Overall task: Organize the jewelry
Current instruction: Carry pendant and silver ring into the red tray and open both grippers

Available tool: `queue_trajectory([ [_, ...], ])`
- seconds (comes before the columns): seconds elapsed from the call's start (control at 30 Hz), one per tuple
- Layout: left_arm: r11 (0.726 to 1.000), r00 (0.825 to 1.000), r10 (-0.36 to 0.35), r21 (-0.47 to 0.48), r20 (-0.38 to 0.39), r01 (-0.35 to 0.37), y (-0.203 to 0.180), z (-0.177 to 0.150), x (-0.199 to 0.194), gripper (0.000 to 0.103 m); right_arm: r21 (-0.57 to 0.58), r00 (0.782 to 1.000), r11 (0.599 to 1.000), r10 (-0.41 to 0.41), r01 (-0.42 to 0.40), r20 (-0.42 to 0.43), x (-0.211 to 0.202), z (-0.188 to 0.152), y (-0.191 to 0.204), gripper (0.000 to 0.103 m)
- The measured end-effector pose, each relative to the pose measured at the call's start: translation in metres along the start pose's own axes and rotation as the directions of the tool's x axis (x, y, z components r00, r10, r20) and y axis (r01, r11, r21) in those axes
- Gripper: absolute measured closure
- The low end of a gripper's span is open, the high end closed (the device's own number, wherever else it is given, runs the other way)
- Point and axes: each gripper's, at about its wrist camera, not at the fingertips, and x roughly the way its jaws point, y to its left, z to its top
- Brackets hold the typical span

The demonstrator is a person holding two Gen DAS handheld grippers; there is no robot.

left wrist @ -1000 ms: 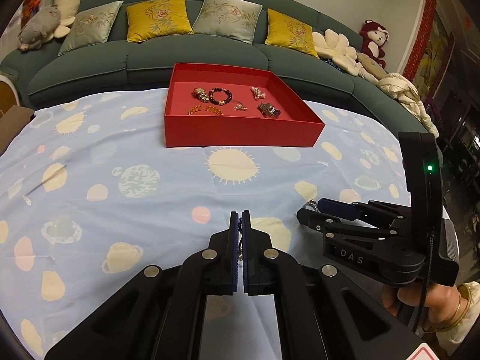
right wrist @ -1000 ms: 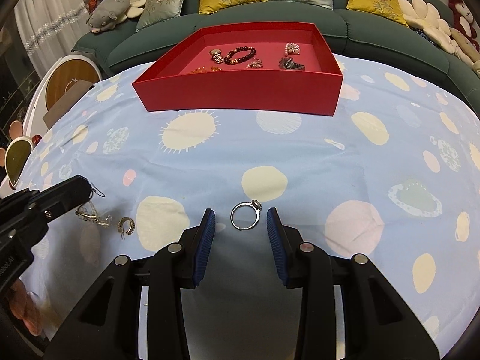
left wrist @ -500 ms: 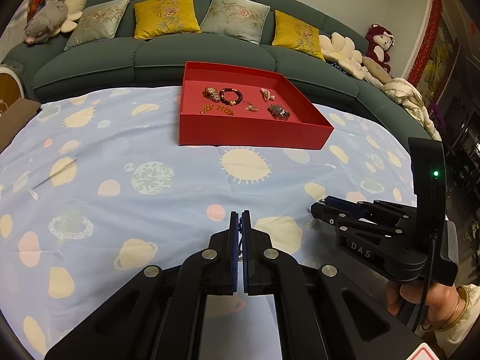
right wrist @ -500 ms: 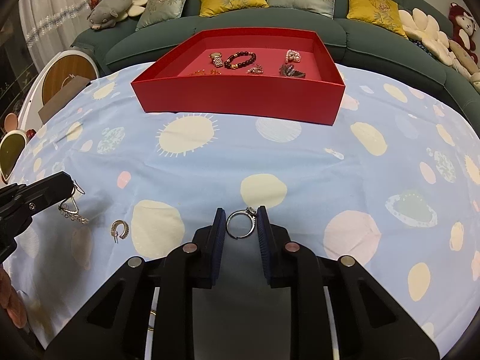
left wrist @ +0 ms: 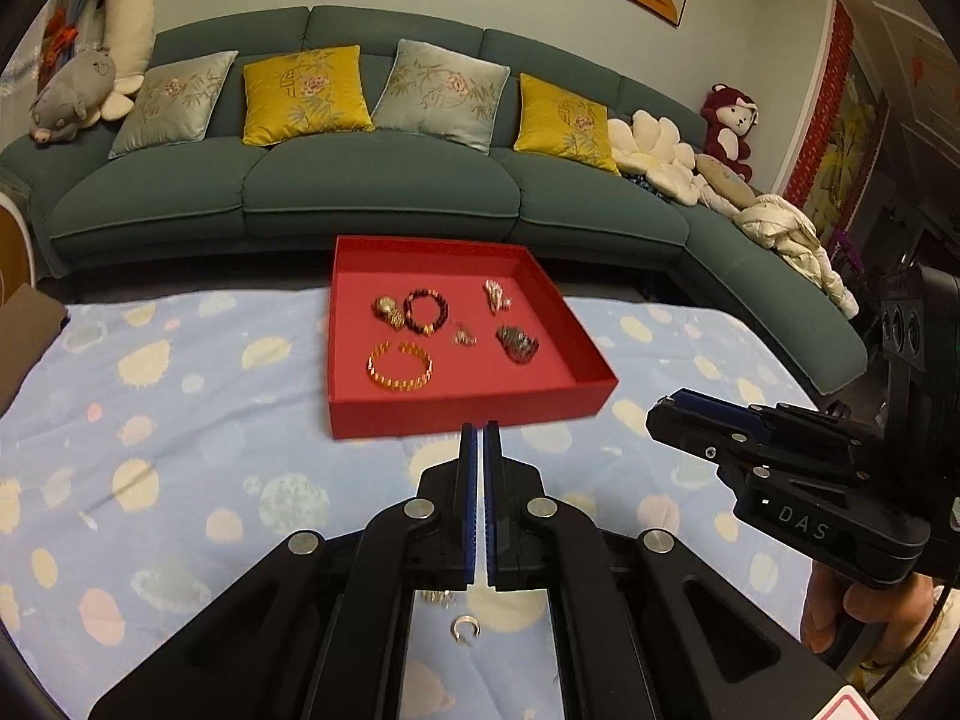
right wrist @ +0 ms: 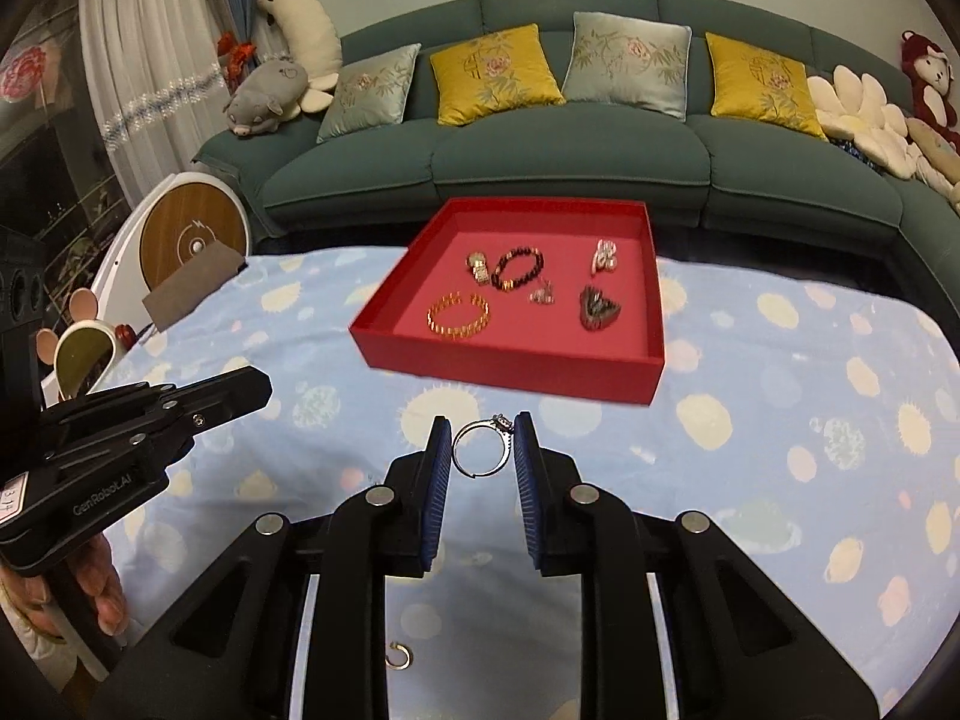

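Observation:
A red tray (left wrist: 468, 414) (right wrist: 510, 369) sits on the blue patterned cloth and holds several jewelry pieces, among them a gold bracelet (left wrist: 400, 367) (right wrist: 458, 315) and a dark bead bracelet (left wrist: 426, 311) (right wrist: 517, 267). My right gripper (right wrist: 480, 450) is shut on a silver ring (right wrist: 480, 447), held above the cloth in front of the tray. My left gripper (left wrist: 480, 444) is shut; a thin silver piece (left wrist: 438, 597) hangs under its jaws. A small hoop earring (left wrist: 465, 629) (right wrist: 398, 656) lies on the cloth below.
A green sofa (left wrist: 372, 192) with cushions and plush toys runs behind the table. A white round stool (right wrist: 186, 240) and a cardboard piece (right wrist: 192, 291) stand at the left. The right gripper (left wrist: 780, 462) appears beside the left one.
Both grippers rose from the cloth and moved toward the tray. The right gripper closed on the ring and lifted it. The left stayed shut.

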Motion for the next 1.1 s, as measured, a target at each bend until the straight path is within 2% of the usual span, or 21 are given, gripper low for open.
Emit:
queue_trajectory([
  [0.17,0.999,0.999,0.025,0.031,0.03,-0.026,-0.001,0.06,0.032,0.102,0.045,0.999,0.999,0.004,-0.006,0.043,0.016,0.057,-0.022,0.082],
  [0.3,0.999,1.0,0.03,0.01,0.008,-0.03,0.01,0.091,0.073,0.102,0.119,0.999,0.993,0.018,-0.024,0.051,0.05,0.095,-0.047,0.082],
  [0.5,0.998,0.997,0.066,-0.003,-0.046,-0.066,0.026,0.107,0.137,0.102,0.184,1.0,0.983,0.018,-0.019,0.006,0.119,0.122,-0.068,0.082],
  [0.7,0.995,0.991,0.1,-0.002,-0.086,-0.101,0.042,0.103,0.179,0.102,0.165,0.998,0.986,-0.016,0.027,-0.067,0.177,0.122,-0.072,0.082],
  [0.77,0.994,0.991,0.105,-0.028,-0.087,-0.108,0.048,0.102,0.185,0.099,0.149,0.997,0.988,-0.015,0.027,-0.081,0.187,0.119,-0.072,0.081],
  [0.8,0.994,0.991,0.094,-0.046,-0.091,-0.098,0.052,0.102,0.187,0.092,0.141,0.997,0.989,-0.024,0.035,-0.078,0.19,0.118,-0.072,0.08],
  [0.83,0.994,0.992,0.085,-0.065,-0.097,-0.092,0.055,0.103,0.188,0.079,0.136,0.997,0.99,-0.029,0.039,-0.076,0.192,0.118,-0.072,0.078],
  [0.9,0.989,0.991,0.102,-0.096,-0.081,-0.11,0.061,0.103,0.183,0.068,0.145,0.998,0.989,-0.036,0.044,-0.056,0.19,0.116,-0.073,0.07],
  [1.0,0.987,0.994,0.101,-0.12,-0.043,-0.106,0.066,0.105,0.162,0.063,0.163,0.999,0.986,-0.036,0.037,-0.008,0.174,0.116,-0.076,0.068],
  [1.1,0.987,0.997,0.075,-0.144,0.006,-0.073,0.07,0.105,0.128,0.063,0.18,0.998,0.983,-0.033,0.024,0.05,0.14,0.114,-0.08,0.068],
])
